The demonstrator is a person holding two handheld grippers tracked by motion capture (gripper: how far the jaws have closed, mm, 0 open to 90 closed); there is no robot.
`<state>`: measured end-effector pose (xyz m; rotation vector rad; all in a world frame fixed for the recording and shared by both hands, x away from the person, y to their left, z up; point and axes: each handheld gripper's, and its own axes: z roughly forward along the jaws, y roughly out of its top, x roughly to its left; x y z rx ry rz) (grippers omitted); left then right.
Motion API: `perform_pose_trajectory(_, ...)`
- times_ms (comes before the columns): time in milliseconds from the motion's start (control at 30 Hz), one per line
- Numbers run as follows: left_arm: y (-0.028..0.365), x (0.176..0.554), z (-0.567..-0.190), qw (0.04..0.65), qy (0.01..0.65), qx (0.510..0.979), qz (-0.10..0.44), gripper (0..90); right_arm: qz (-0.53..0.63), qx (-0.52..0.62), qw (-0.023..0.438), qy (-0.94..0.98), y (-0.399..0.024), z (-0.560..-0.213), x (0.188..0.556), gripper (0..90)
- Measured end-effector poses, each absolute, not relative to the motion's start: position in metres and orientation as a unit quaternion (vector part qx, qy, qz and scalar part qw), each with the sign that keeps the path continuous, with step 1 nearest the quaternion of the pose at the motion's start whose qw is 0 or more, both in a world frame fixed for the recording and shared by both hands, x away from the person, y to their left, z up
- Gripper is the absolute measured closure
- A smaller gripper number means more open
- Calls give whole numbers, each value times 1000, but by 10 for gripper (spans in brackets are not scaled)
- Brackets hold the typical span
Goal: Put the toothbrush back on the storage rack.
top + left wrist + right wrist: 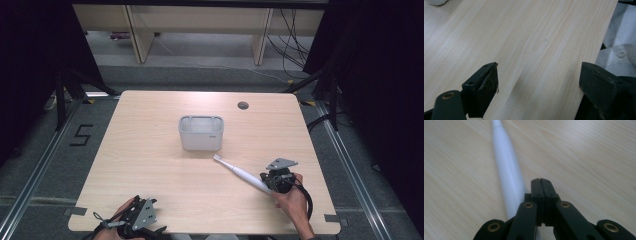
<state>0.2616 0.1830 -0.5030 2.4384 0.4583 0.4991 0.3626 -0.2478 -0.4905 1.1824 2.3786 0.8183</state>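
Observation:
A white electric toothbrush [240,172] lies slantwise on the wooden table [150,150], its head pointing toward a grey caddy [201,132] at the middle. My right gripper [265,183] sits low at the handle end, shut with its jaws pressed together. In the right gripper view the toothbrush [506,170] runs along the left side of the right gripper [540,180] and passes under it, not between the jaws. My left gripper [149,225] rests at the table's near left edge. In its own view the left gripper [539,82] is open over bare wood.
A cable hole [243,105] sits in the table's far right part. A corner of the caddy [436,2] shows at the top left of the left gripper view, and a white shirt [621,50] lies past the table's edge. Dark stands and cables flank the table.

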Motion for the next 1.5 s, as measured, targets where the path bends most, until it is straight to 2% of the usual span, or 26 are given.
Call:
perform_pose_trajectory(1233,182,262,-503,301,172,919,188,155,292,403,162,852,-234,-487,343,875)
perform_pose_trajectory(1467,182,262,-504,300,173,920,186,154,291,393,164,857,-232,-486,341,856)
perform_pose_trajectory(1500,183,262,-504,299,173,920,186,155,291,394,170,855,-232,-484,341,832)
